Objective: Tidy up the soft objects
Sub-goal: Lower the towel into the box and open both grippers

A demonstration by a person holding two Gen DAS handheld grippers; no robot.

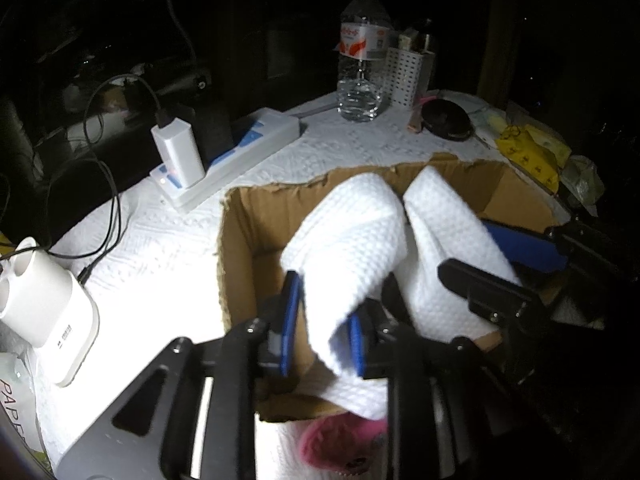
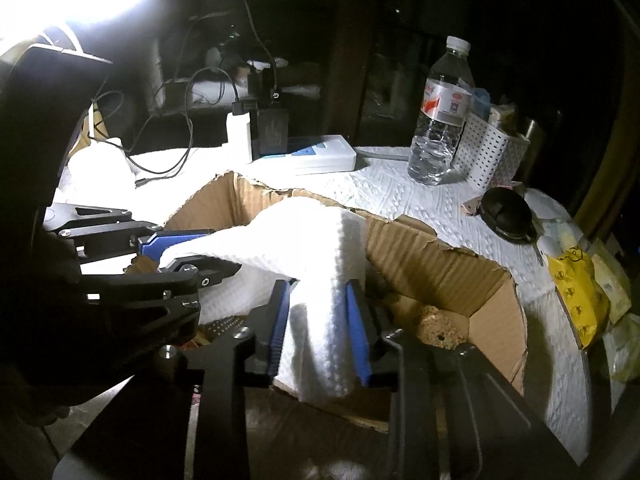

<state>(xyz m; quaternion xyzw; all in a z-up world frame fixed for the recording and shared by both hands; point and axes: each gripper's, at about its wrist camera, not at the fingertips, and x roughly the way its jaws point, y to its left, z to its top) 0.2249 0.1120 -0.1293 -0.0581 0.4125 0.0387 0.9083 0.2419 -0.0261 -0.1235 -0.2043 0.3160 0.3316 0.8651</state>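
A white waffle-textured cloth (image 1: 360,240) hangs over an open cardboard box (image 1: 248,216) on the table. My left gripper (image 1: 326,320) is shut on one end of the cloth above the box's near side. My right gripper (image 2: 318,324) is shut on the other end (image 2: 320,264); it also shows at the right of the left wrist view (image 1: 516,260). The left gripper shows at the left of the right wrist view (image 2: 188,252). A pink fuzzy item (image 1: 340,448) lies below the box's near edge. A brown spongy lump (image 2: 438,326) sits inside the box.
A water bottle (image 1: 362,52) and a white perforated holder (image 1: 404,76) stand at the back. A power strip (image 1: 240,152) with a charger (image 1: 178,152) and cables lies to the left. A white device (image 1: 48,312) stands at near left. A black lid (image 1: 446,120) and yellow packets (image 1: 528,156) lie at the right.
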